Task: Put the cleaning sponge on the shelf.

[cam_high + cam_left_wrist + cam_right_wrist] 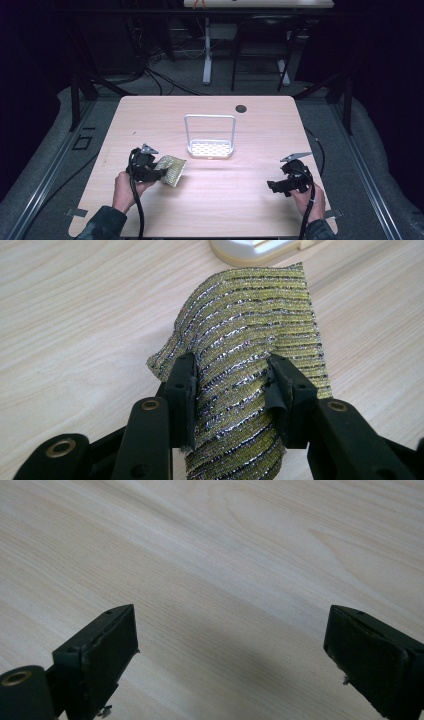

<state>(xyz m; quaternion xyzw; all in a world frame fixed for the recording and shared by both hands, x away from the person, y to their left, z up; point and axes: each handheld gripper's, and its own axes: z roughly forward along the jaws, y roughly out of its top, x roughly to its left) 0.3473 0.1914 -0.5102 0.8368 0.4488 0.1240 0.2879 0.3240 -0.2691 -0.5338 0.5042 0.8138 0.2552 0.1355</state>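
Bright tabletop (210, 200), dark surroundings, soft overhead light.

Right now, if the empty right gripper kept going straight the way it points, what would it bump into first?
Probably just the bare wooden table. The right gripper tilts down at it with jaws wide apart, nothing between or ahead. How soon it would touch is hard to judge.

White rack (210, 148) stands on wooden table (240, 200).
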